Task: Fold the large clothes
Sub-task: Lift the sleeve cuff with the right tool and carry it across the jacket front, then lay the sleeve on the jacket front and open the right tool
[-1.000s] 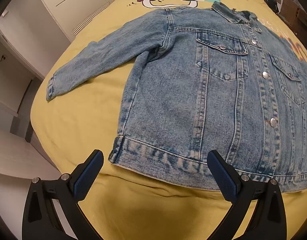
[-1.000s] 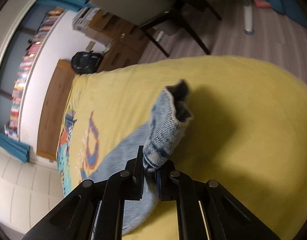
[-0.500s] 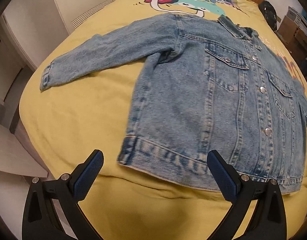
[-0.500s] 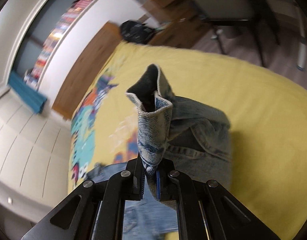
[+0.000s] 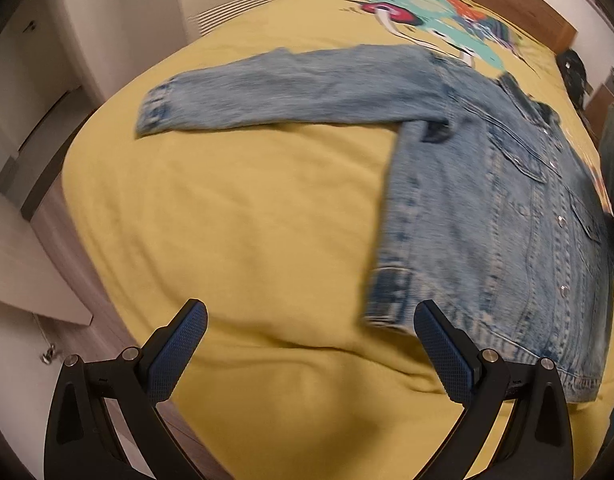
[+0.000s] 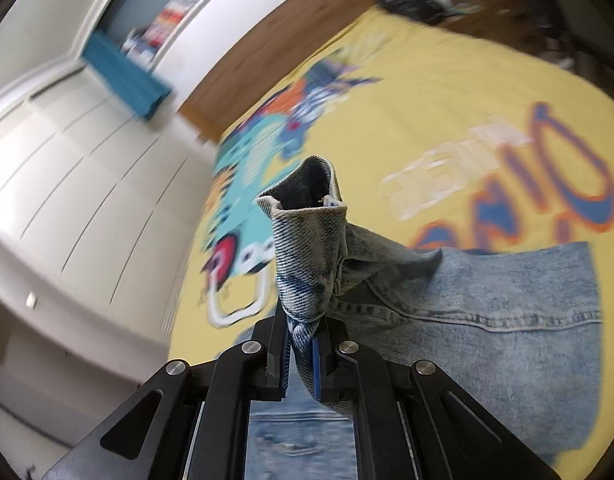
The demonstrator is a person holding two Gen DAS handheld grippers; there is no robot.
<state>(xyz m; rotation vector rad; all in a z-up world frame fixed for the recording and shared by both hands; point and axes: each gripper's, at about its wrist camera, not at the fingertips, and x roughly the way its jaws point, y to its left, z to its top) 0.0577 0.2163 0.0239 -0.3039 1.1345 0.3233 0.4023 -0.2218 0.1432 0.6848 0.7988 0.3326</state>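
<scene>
Right gripper [image 6: 300, 354] has raised cuff [image 6: 307, 240] higher; left gripper [image 5: 310, 350] shifted left.

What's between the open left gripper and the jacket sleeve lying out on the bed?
Nothing visible. Only bare yellow bedspread lies between the left gripper and the outstretched sleeve of the denim jacket.

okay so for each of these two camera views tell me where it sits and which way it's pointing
Left wrist: sits on the left tongs, above the bed's near edge, looking along it toward the headboard; both open fingers show, nothing between them.
Right wrist: sits on the right tongs, raised over the bed, facing the wardrobe and headboard; its fingers show shut on the cuff.
Shared: the jacket, the yellow bed cover with its cartoon print, and the headboard.
</scene>
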